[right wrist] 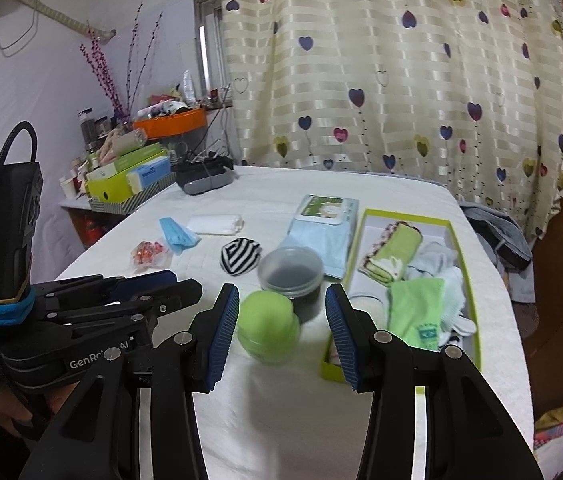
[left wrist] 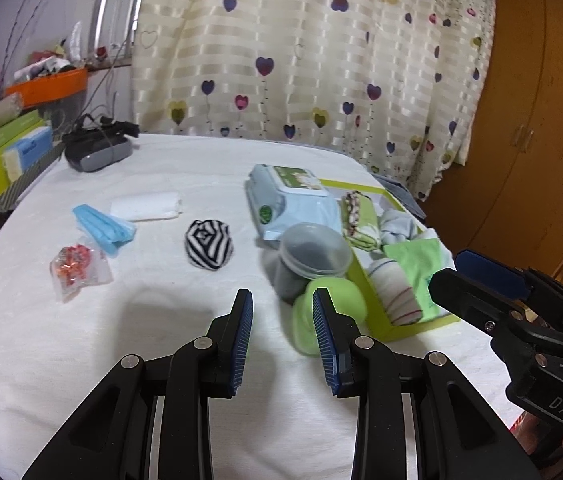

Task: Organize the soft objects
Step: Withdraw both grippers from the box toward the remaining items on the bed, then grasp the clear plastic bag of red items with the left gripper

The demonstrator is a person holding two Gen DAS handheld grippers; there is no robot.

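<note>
**Soft goods on white bed, both grippers empty**

Landmark: the green-rimmed box (right wrist: 459, 240), open, at the right side of the white-covered bed (left wrist: 161, 360).

- Wet-wipes pack (right wrist: 323, 232): just left of the box, lying flat.
- Folded cloths and socks (right wrist: 417, 304): inside the box, packed close.
- Clear lidded tub (right wrist: 291, 272): left of the box's near end, dark contents.
- Green round sponge (right wrist: 267, 330): in front of the tub, near the box's front corner.
- Striped sock ball (left wrist: 207, 244): well left of the box.
- White folded cloth (left wrist: 147, 208), blue masks (left wrist: 103, 230), small clear packet (left wrist: 77, 266): farthest left of the box.
- Your right gripper (right wrist: 281, 334): jaws wide, sponge lying beyond them, nothing pinched.
- Your left gripper (left wrist: 283, 342): jaws partly apart, holding nothing.
</note>
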